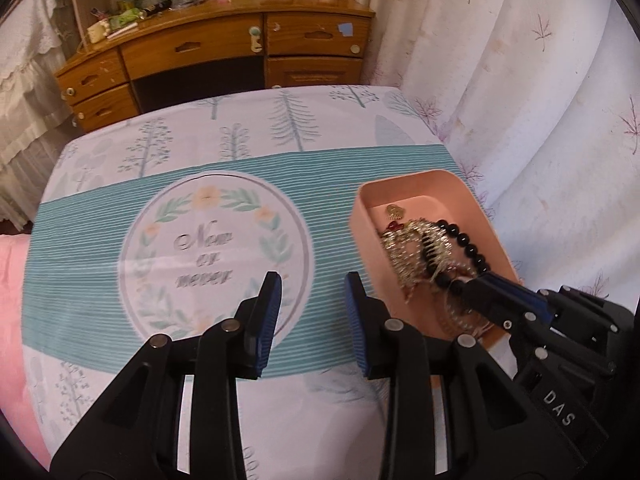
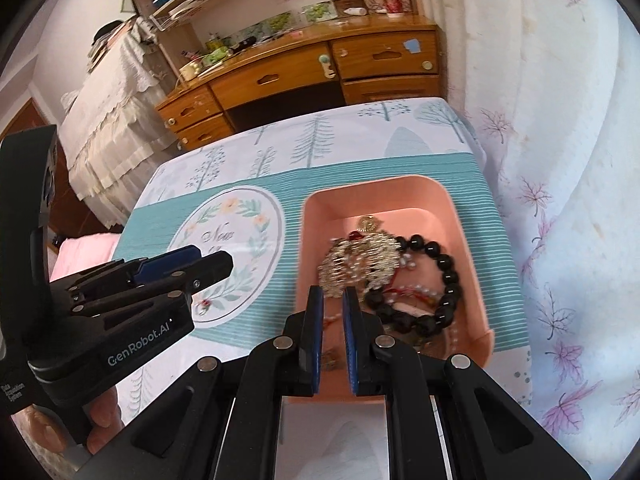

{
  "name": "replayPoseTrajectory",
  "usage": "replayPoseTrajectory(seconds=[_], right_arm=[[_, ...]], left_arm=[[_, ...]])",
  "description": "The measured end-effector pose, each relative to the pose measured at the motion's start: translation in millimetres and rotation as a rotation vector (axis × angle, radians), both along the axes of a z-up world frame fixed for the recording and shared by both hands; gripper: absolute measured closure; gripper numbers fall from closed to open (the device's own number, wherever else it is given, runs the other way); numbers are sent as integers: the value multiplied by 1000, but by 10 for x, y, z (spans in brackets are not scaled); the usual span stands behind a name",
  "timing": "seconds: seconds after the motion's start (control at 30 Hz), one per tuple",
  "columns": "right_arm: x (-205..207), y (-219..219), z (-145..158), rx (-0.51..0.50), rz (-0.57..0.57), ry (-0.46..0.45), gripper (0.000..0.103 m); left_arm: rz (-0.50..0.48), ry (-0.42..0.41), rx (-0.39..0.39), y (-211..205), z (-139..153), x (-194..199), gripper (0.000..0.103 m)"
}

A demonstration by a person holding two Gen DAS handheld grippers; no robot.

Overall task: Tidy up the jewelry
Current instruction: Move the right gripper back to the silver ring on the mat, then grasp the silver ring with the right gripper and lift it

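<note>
A pink tray stands on the right of the patterned cloth and holds a heap of jewelry: a gold comb-like piece, a black bead bracelet and a pearl strand. My left gripper is open and empty over the cloth, left of the tray. My right gripper hangs over the tray's near end, its jaws a narrow gap apart with a thin chain between them; whether it grips the chain I cannot tell. A small ring with a red stone lies on the cloth.
The cloth covers a small table. A wooden desk with drawers stands behind it, cluttered on top. A white leaf-print curtain hangs on the right. Pink fabric lies at the left edge.
</note>
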State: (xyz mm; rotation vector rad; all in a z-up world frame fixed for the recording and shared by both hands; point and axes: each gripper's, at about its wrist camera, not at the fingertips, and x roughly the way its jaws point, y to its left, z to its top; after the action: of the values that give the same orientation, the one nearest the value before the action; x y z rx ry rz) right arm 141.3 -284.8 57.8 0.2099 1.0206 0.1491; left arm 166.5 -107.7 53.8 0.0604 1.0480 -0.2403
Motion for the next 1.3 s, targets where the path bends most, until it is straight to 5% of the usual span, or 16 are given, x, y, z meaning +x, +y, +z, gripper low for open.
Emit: replayPoseTrajectory(seconds=[0.5, 0.67, 0.93, 1.3], right_arm=[[-118, 1019, 169, -26, 223, -12, 83], [28, 1376, -57, -19, 280, 39, 83], [490, 1613, -545, 48, 265, 149, 83], [595, 1931, -761, -36, 333, 189, 83]], left_arm=[[147, -82, 77, 1109, 239, -470, 55], [213, -85, 112, 1421, 133, -550, 54], [269, 12, 59, 1726, -256, -512, 54], [257, 47, 41, 1719, -442, -475, 54]])
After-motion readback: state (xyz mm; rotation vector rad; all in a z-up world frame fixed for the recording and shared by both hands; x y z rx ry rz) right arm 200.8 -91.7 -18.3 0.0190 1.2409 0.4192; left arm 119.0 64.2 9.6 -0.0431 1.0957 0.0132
